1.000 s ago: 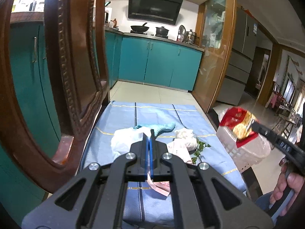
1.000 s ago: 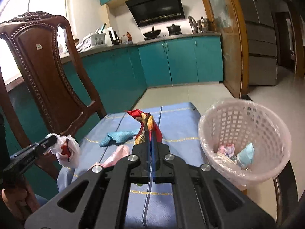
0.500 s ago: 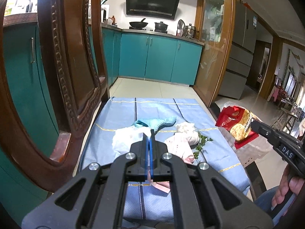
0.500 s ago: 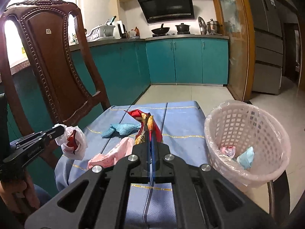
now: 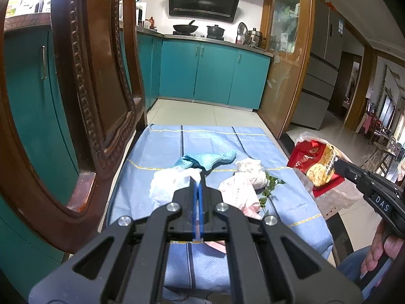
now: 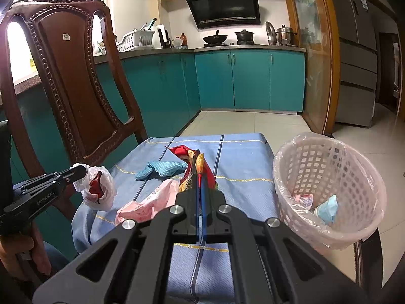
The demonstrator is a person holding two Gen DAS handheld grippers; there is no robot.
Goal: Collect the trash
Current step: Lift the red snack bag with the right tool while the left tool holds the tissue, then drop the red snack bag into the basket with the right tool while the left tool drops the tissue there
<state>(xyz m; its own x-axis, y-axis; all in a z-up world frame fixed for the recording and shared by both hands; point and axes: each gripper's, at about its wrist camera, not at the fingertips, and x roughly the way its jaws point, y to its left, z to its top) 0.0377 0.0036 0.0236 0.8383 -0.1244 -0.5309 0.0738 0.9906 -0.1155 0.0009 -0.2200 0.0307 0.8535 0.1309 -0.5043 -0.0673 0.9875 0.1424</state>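
My left gripper (image 5: 198, 175) is shut on a white plastic bag (image 5: 168, 182) with something red inside, which hangs above the blue tablecloth's left side; the bag (image 6: 98, 190) and that gripper (image 6: 80, 171) also show in the right wrist view. My right gripper (image 6: 198, 168) is shut on a red and yellow snack wrapper (image 6: 186, 155), held in the air left of the pink-lined white basket (image 6: 326, 149). From the left wrist view the wrapper (image 5: 314, 160) and the right gripper (image 5: 336, 163) stand in front of the basket (image 5: 339, 196).
On the blue tablecloth (image 5: 164, 152) lie a teal cloth (image 5: 211, 158), a crumpled white tissue (image 5: 249, 166), a pink plastic bag (image 5: 236, 192) and a green sprig (image 5: 270, 185). The basket holds a few scraps (image 6: 326, 206). A carved wooden chair (image 6: 76, 88) stands close on the left.
The right gripper has rolled a little, still holding the wrapper. The left gripper and its bag have stayed where they were.
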